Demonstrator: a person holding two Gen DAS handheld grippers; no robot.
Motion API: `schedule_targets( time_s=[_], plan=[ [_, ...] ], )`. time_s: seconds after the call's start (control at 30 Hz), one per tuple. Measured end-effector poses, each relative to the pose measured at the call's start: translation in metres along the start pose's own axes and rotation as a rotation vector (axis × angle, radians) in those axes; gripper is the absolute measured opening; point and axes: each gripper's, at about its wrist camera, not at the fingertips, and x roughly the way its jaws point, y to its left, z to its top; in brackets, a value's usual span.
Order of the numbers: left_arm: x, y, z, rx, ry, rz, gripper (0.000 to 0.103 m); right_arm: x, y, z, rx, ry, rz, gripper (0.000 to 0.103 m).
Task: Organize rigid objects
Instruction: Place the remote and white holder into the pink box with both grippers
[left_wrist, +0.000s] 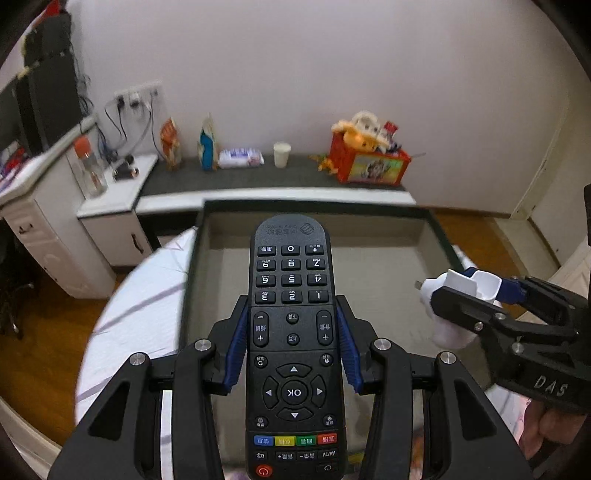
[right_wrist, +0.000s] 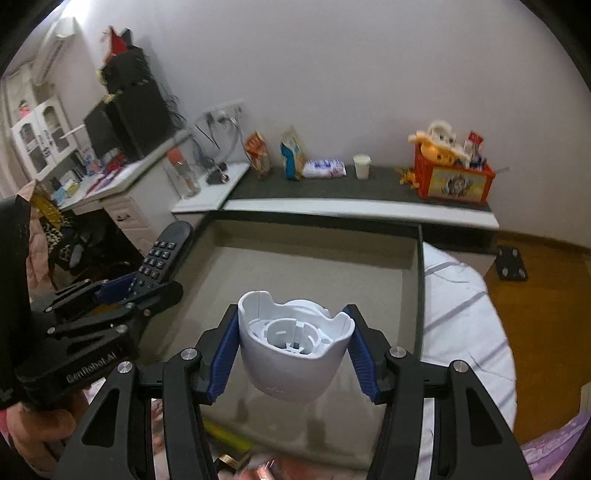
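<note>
Over the walled tray (right_wrist: 419, 258), jaws clamp a remote (left_wrist: 291, 332) and a white holder (right_wrist: 295, 350).

The remote control (left_wrist: 291, 332) is above the storage box (left_wrist: 369, 218), left of the white plastic housing (right_wrist: 295, 347). Behind the box, a ledge (left_wrist: 258, 173) bears a paper cup (left_wrist: 281, 154) and toy crate (left_wrist: 369, 162).

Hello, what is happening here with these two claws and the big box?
A person holds a claw in each hand above a large, shallow, dark-rimmed grey box lying on a white striped sheet. The left claw is clamped on a long black remote control with its buttons facing up. The right claw grips a white plastic, cup-shaped part by its sides. Both things are in the air over the box, not yet set down.
</note>
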Motion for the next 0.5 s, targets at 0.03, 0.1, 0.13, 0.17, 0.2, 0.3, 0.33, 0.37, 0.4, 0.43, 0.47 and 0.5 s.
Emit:
schedule_targets(
  time_s=[0.03, 0.1, 0.13, 0.17, 0.2, 0.3, 0.33, 0.37, 0.4, 0.43, 0.47, 0.5],
  plan=[
    [0.010, -0.002, 0.000, 0.005, 0.014, 0.006, 0.044, 0.009, -0.004, 0.002, 0.007, 0.017, 0.000, 0.056],
    [0.027, -0.004, -0.001, 0.006, 0.043, 0.010, 0.044, 0.026, -0.008, 0.003, 0.016, 0.047, -0.003, 0.056],
    [0.032, -0.005, -0.001, 0.005, 0.052, 0.013, 0.044, 0.032, -0.009, 0.003, 0.017, 0.061, -0.007, 0.056],
    [0.037, -0.006, -0.002, 0.004, 0.061, 0.018, 0.044, 0.040, -0.011, 0.002, 0.017, 0.079, -0.010, 0.057],
    [0.042, -0.006, -0.002, 0.002, 0.070, 0.022, 0.044, 0.044, -0.012, 0.003, 0.017, 0.092, -0.015, 0.057],
    [0.053, -0.004, -0.005, 0.000, 0.103, 0.036, 0.045, 0.054, -0.015, 0.002, 0.021, 0.117, -0.027, 0.057],
    [0.053, -0.004, -0.006, 0.002, 0.104, 0.044, 0.047, 0.057, -0.016, 0.003, 0.022, 0.122, -0.032, 0.057],
    [0.052, -0.004, -0.007, 0.005, 0.106, 0.054, 0.050, 0.058, -0.017, 0.002, 0.026, 0.128, -0.035, 0.057],
    [0.049, -0.002, -0.008, 0.005, 0.102, 0.062, 0.062, 0.058, -0.017, 0.002, 0.029, 0.132, -0.030, 0.060],
    [0.046, -0.002, -0.008, 0.003, 0.095, 0.069, 0.073, 0.056, -0.019, 0.002, 0.038, 0.123, -0.020, 0.064],
    [0.041, 0.000, -0.007, 0.000, 0.080, 0.088, 0.077, 0.053, -0.020, 0.002, 0.047, 0.111, -0.017, 0.068],
    [0.035, 0.004, -0.007, -0.005, 0.065, 0.097, 0.084, 0.049, -0.020, 0.002, 0.054, 0.097, -0.011, 0.076]
  ],
)
